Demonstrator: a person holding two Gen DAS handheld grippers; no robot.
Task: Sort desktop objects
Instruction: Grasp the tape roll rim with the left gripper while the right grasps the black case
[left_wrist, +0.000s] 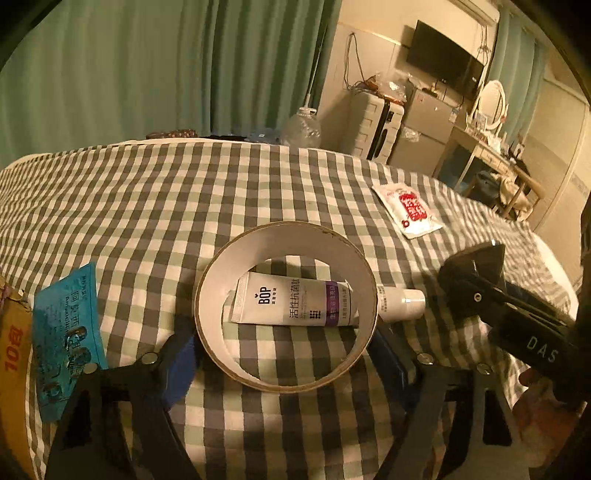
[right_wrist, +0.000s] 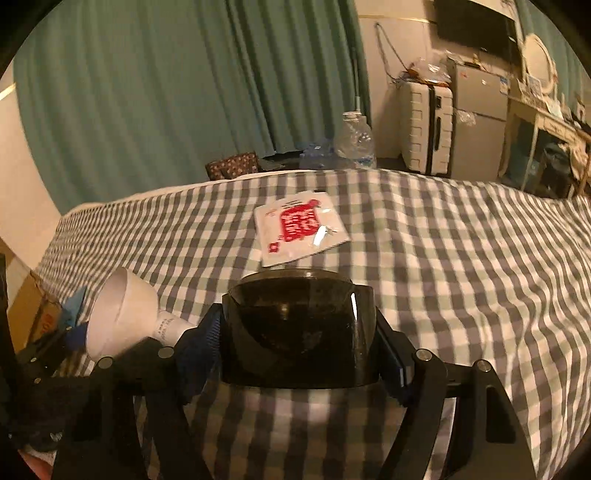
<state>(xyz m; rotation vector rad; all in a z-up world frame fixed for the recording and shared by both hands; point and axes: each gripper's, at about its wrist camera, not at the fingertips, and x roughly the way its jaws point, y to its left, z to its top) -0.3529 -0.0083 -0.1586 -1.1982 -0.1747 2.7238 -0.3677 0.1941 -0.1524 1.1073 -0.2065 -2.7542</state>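
Note:
My left gripper (left_wrist: 286, 356) is shut on a white cardboard ring (left_wrist: 286, 384), held a little above the checked cloth. Through the ring I see a white BOP tube (left_wrist: 295, 303) lying on the cloth, its cap (left_wrist: 404, 303) sticking out to the right. My right gripper (right_wrist: 299, 345) is shut on a dark smoky plastic lid-like piece (right_wrist: 299, 332); it also shows in the left wrist view (left_wrist: 476, 273). A white sachet with red print (right_wrist: 301, 227) lies further back on the cloth, also in the left wrist view (left_wrist: 408, 208). The ring shows in the right wrist view (right_wrist: 118, 314).
A blue packet (left_wrist: 68, 336) and a cardboard box (left_wrist: 14, 362) lie at the left edge. Beyond the checked table (left_wrist: 147, 192) stand a water bottle (right_wrist: 354, 140), a white suitcase (right_wrist: 426, 125), a small fridge and green curtains.

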